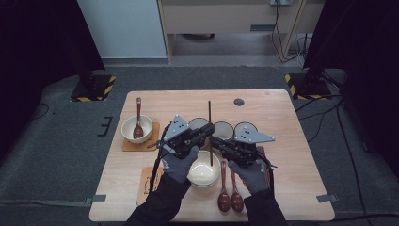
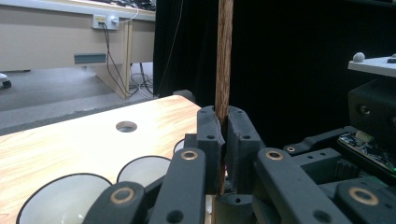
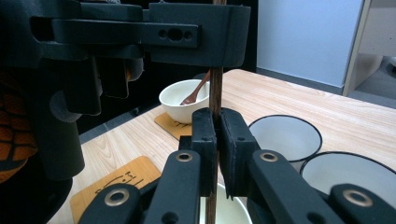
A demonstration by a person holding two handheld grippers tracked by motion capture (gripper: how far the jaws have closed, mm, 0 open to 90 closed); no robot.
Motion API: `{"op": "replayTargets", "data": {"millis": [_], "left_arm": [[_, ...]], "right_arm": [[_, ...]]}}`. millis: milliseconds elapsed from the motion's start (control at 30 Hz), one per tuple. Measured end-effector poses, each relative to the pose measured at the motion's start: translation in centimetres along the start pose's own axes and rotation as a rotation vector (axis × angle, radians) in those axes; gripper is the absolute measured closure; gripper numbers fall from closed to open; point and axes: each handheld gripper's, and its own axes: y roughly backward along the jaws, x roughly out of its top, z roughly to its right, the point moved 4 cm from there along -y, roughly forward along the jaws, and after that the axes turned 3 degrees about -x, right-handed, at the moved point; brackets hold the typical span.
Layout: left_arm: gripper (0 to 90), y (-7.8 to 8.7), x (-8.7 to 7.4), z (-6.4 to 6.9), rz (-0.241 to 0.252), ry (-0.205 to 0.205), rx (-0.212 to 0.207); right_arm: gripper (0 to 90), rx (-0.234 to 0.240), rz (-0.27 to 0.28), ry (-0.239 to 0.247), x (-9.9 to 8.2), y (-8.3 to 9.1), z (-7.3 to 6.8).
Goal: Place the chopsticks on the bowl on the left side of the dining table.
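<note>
Stick (image 1: 210, 129) stood upright over the middle bowl (image 1: 203, 173), pinched by both grippers. Going left to right: bowl with a spoon (image 1: 137, 128) sat near the table's left edge (image 1: 113, 155), well apart from the hands. Left gripper (image 1: 205, 131) had its jaws clamped on the stick. Right gripper (image 1: 214, 140) gripped the same stick lower down, jaws tight on it. Three white cups (image 1: 223, 129) just behind. Two spoons (image 1: 229, 197) lay near the front edge. Right side of table offered open room.
</note>
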Motion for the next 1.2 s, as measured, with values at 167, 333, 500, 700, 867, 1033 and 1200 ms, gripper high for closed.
{"op": "replayTargets", "data": {"millis": [167, 333, 500, 700, 867, 1033, 1200], "left_arm": [[83.8, 0.2, 0.2, -0.2, 0.009, -0.001, 0.000], [83.8, 1.2, 0.7, -0.7, 0.027, 0.000, 0.009], [83.8, 2.4, 1.2, -1.2, 0.046, 0.003, 0.019], [83.8, 3.9, 1.5, -2.1, 0.061, 0.006, 0.039], [83.7, 5.1, 1.6, -2.9, 0.065, 0.006, 0.058], [83.8, 6.6, 1.5, -3.8, 0.073, 0.009, 0.079], [83.8, 8.5, 1.2, -4.9, 0.079, 0.013, 0.107]], "right_arm": [[78.9, -0.002, -0.006, 0.005, -0.1, 0.1, 0.1], [63.3, -0.010, 0.023, -0.007, 0.2, 0.7, 0.6], [52.0, -0.059, 0.026, -0.015, 0.3, 1.4, 1.7], [44.7, -0.135, -0.006, -0.006, -0.2, 2.5, 3.2], [41.5, -0.179, -0.006, -0.023, -0.4, 3.2, 4.3], [38.1, -0.220, -0.015, -0.024, -0.6, 3.4, 5.1], [34.6, -0.261, -0.026, -0.028, -1.2, 3.7, 6.0]]}}
